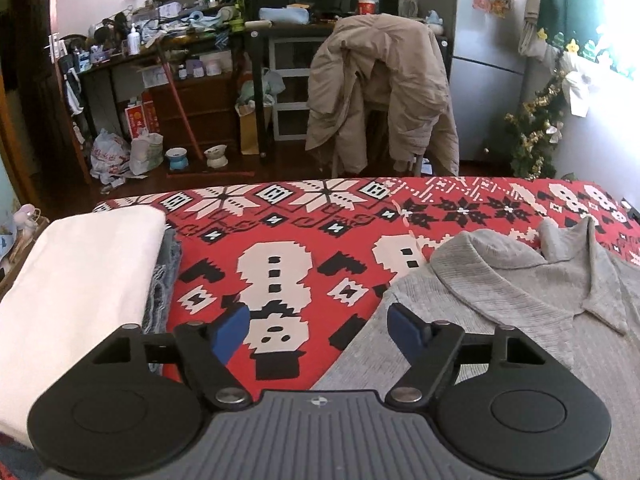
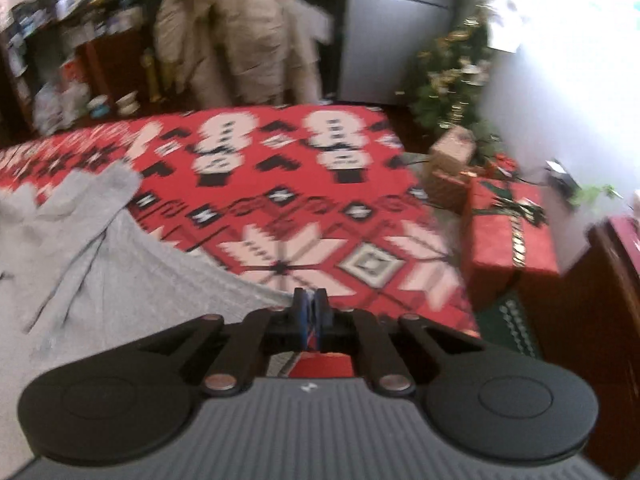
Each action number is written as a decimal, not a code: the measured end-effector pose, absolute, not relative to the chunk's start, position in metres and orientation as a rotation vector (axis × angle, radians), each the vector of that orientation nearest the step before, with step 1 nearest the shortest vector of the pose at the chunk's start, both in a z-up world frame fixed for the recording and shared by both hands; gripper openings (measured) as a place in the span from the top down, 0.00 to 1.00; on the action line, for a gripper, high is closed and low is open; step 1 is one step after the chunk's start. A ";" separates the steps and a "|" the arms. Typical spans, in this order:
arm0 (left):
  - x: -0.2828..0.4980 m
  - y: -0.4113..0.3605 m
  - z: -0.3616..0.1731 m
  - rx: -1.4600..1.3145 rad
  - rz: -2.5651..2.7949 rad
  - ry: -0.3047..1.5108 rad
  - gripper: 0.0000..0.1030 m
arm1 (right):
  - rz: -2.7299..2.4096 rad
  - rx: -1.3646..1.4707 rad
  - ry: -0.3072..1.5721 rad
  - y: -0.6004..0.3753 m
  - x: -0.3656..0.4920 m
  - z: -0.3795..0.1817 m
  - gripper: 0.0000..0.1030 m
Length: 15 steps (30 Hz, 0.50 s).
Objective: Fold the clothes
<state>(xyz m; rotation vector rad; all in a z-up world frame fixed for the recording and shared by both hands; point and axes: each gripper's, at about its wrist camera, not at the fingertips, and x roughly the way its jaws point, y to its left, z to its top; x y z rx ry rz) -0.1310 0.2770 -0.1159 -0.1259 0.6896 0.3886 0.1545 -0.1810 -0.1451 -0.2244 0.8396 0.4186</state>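
A grey collared sweater (image 1: 520,300) lies spread on the red snowman-patterned blanket (image 1: 304,232), at the right of the left wrist view. My left gripper (image 1: 318,330) hovers open over the blanket, just left of the sweater's edge, and its blue pads (image 1: 232,332) hold nothing. In the blurred right wrist view the sweater (image 2: 120,264) fills the left side. Its edge runs in a taut line to my right gripper (image 2: 310,308), which is shut on the hem at the fingertips. A folded white garment (image 1: 80,280) rests on a folded blue-grey piece (image 1: 166,276) at the left.
A chair draped with a beige coat (image 1: 380,92) stands beyond the bed's far edge, with cluttered shelves (image 1: 160,40) and a fridge (image 1: 488,60) behind. Red wrapped gift boxes (image 2: 512,232), a small Christmas tree (image 2: 452,72) and a dark wooden cabinet (image 2: 600,300) are on the bed's right.
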 end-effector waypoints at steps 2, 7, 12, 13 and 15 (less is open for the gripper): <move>-0.127 0.277 -0.118 -0.121 0.377 0.695 0.27 | 0.376 -0.199 0.870 -0.193 0.155 -0.149 0.97; -0.118 0.276 -0.122 -0.108 0.355 0.700 0.27 | 0.278 -0.196 0.869 -0.210 0.147 -0.148 0.97; -0.112 0.279 -0.126 -0.111 0.339 0.707 0.27 | 0.223 -0.157 0.868 -0.226 0.136 -0.141 0.97; -0.111 0.280 -0.127 -0.110 0.335 0.709 0.27 | 0.221 -0.151 0.882 -0.227 0.136 -0.143 0.97; -0.108 0.282 -0.130 -0.104 0.326 0.717 0.29 | 0.230 -0.180 0.891 -0.223 0.135 -0.147 0.96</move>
